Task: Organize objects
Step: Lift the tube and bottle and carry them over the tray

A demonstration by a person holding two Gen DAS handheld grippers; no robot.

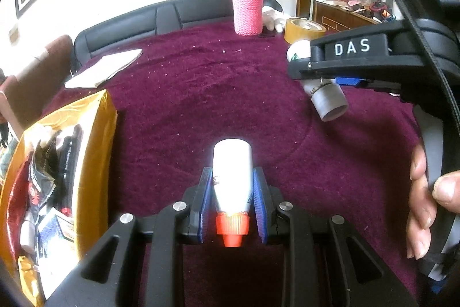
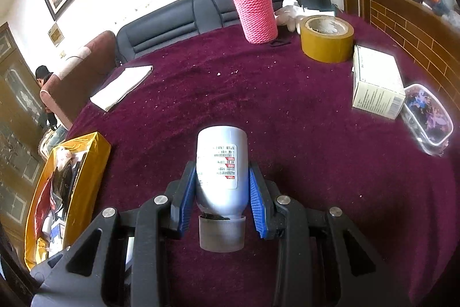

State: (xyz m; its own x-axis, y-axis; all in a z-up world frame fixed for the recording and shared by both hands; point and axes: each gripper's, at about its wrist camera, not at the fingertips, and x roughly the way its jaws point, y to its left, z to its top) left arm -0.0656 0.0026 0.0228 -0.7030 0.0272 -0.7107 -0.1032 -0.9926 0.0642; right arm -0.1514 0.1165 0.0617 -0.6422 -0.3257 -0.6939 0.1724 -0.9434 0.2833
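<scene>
Only my right camera is showing the white box (image 2: 376, 82) and plastic tub (image 2: 428, 120) of bits. My left gripper (image 1: 232, 200) is clenching a red-capped tube (image 1: 232, 177); my right gripper (image 2: 222, 192) is gripping a grey-capped bottle (image 2: 222, 171). The gold bag (image 1: 95, 128), stuffed with packets, is sitting left.

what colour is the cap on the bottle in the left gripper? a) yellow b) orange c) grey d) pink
b: the small white bottle held between the left gripper fingers has an orange cap pointing back toward the camera; the grey cap is on the other bottle, in the right gripper.
</scene>
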